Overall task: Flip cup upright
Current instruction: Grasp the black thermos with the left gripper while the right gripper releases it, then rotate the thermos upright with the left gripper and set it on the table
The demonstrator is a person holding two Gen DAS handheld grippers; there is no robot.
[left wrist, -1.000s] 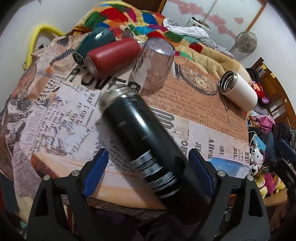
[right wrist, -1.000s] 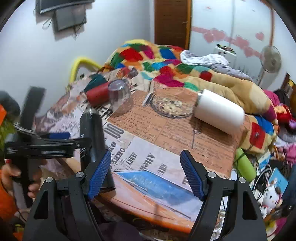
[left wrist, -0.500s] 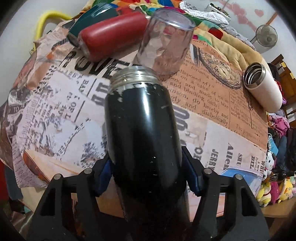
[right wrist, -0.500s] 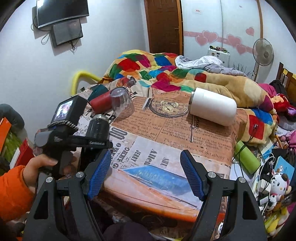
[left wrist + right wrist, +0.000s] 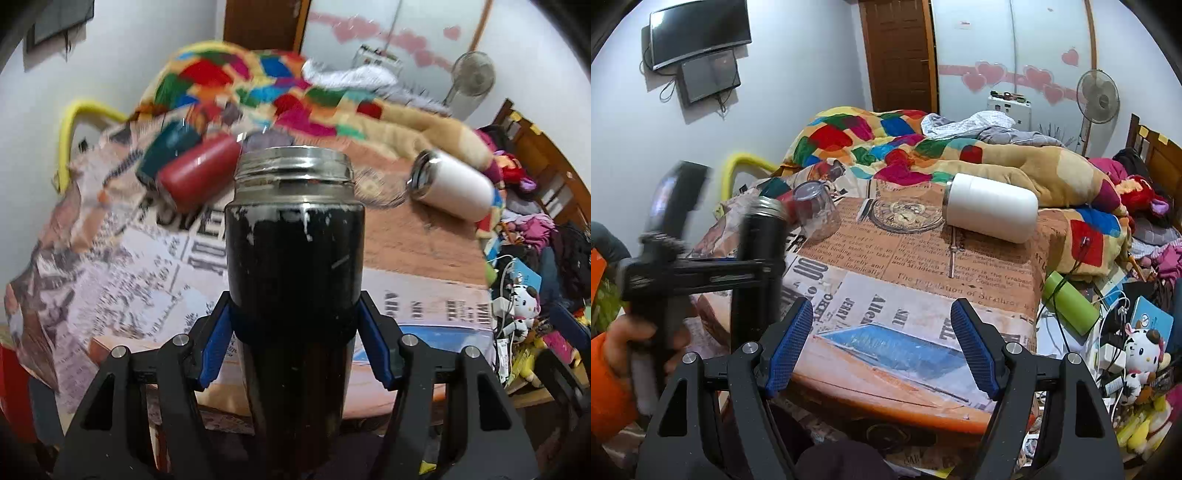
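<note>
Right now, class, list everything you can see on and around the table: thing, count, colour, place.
Black flask: 1, black with steel neck, mouth up, clamped in the left tool.
White flask: 1, white, lying on its side, far right of the table.
Red flask: 1, red, lying on its side, far left.
Teal flask: 1, dark teal, lying beside the red one.
Clear cup: 1, clear, upside down, by the red flask.
Tablecloth: 1, newspaper print, covering the table.
Green bottle: 1, green, off the table's right edge.
Left tool: 1, black with blue pads, shut.
Right tool: 1, same colours, open, holding nothing.
</note>
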